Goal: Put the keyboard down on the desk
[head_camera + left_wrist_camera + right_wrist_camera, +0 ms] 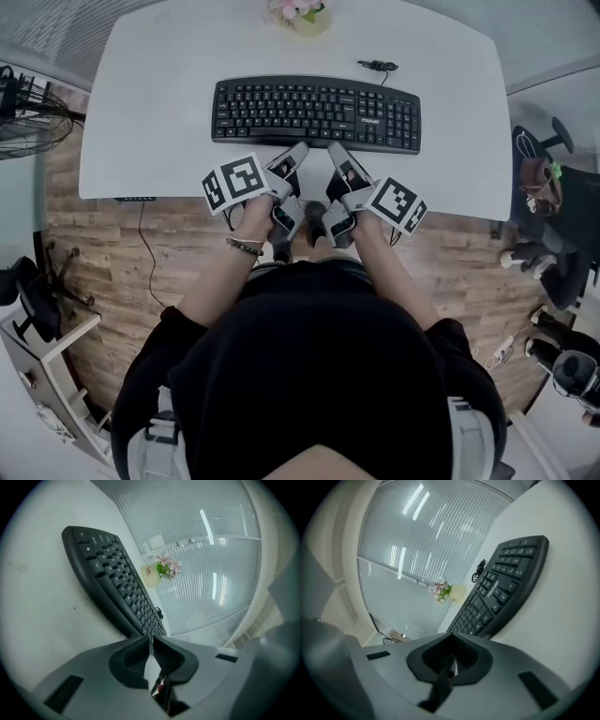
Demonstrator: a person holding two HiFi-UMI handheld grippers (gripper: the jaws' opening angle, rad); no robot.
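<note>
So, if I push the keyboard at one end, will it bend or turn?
Probably stiff: the keyboard is one long hard-looking body. Pushed at one end it would likely pivot on the smooth desk. Its cable may drag.

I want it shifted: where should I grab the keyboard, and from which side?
Probably its bare front rim, from the near side, a grip toward each end: the keyboard lies flat and long on the desk, that keyless rim nearest.

Left and right of the keyboard (316, 113) the worktop (141, 112) lies bare and wide. Behind the keyboard a flower pot (298, 16) stands at the far edge, and a bunched cable (377, 67) lies behind its right end. Only a narrow bare strip runs in front of it.
</note>
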